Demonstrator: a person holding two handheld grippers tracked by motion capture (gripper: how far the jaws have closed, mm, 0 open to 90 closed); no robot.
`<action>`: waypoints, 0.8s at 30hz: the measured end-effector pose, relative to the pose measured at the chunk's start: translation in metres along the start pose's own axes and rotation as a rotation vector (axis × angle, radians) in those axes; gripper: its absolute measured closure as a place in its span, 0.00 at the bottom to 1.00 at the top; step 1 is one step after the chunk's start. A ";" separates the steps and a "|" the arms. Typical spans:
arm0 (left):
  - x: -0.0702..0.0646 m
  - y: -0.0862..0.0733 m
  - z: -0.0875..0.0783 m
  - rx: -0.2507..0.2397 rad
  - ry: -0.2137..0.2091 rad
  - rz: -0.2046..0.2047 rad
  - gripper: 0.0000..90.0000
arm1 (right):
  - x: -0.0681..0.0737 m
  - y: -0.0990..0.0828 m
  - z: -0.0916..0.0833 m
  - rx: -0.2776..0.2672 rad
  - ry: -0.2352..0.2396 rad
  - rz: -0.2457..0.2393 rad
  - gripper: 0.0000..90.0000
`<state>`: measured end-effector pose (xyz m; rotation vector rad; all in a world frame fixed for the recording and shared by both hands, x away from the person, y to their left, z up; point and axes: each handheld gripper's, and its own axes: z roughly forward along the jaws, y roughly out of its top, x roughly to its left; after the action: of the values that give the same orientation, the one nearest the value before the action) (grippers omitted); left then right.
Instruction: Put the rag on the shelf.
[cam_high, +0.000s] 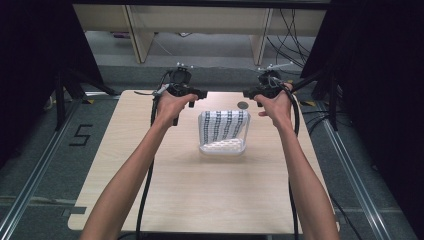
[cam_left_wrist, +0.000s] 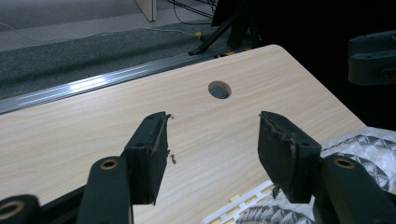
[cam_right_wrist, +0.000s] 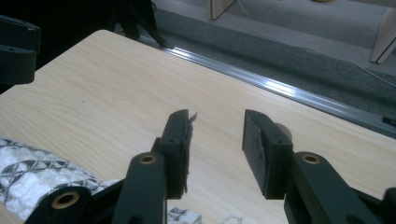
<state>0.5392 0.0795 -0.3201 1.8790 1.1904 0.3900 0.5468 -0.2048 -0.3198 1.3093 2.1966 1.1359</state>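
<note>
**While both grippers hang open, the basket sits between them**

While the left gripper (cam_left_wrist: 212, 140) is held up over the far part of the table (cam_high: 190, 200), its two black jaws stand wide apart with nothing between them. Under it you can see bare wood and a round hole (cam_left_wrist: 219, 89) in the table top. The right gripper (cam_right_wrist: 217, 140) is also up above the table, and its jaws are apart too, a bit less wide, with just wood under them.

From above, the left hand (cam_high: 172, 106) and the right hand (cam_high: 276, 107) each hold a gripper near the far edge of the table. Both arms reach forward, long and nearly straight, one on each side. A black cable hangs down along each arm.

Between the two hands, a little closer to the person, sits a white basket (cam_high: 223, 148) with small holes. A white cloth with dark patterns (cam_high: 223, 125) lies in it and stands up at the back. Neither gripper touches the basket or the cloth.

On the floor to the left of the table, a black number 5 (cam_high: 81, 135) is marked
</note>
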 end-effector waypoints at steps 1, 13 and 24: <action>0.002 -0.001 -0.002 -0.001 -0.012 -0.010 0.47 | -0.003 -0.001 0.000 -0.019 0.005 -0.031 0.68; 0.005 -0.014 -0.020 -0.030 -0.052 -0.040 0.40 | 0.003 -0.008 -0.010 -0.037 0.016 -0.032 0.63; -0.001 -0.022 -0.035 -0.045 -0.079 -0.023 0.36 | 0.010 -0.014 -0.028 -0.066 0.042 -0.065 0.59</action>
<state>0.5037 0.0999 -0.3167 1.8236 1.1406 0.3239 0.5160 -0.2131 -0.3116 1.1889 2.1950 1.2113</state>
